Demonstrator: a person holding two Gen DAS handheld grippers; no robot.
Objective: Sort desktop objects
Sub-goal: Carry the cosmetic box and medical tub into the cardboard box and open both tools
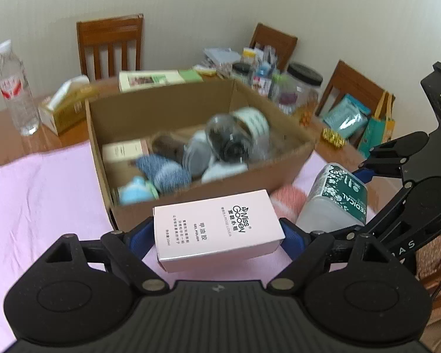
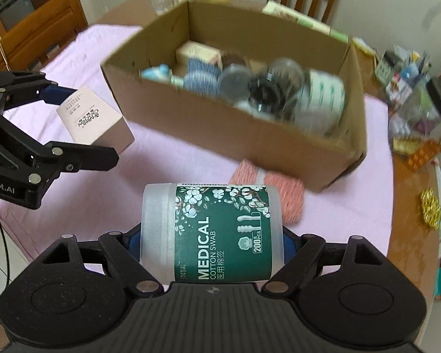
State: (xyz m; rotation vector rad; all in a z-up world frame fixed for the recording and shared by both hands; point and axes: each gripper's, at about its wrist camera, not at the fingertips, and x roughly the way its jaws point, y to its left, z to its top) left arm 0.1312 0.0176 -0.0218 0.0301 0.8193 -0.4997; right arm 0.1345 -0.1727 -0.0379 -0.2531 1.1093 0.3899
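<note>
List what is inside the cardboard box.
In the cardboard box: a clear glass jar, a blue knitted item, a beige carton, a light blue object. Anything beneath the pile is hidden.

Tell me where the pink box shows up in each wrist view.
Left wrist: pink box low centre, clamped in the left gripper.
Right wrist: pink box at left, held off the cloth.
Shared landmark: cardboard box, just beyond it in both.

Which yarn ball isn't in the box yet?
The pink yarn ball is the one left out: it lies on the pink cloth just outside the cardboard box. The blue yarn ball is already inside with the other items.
</note>
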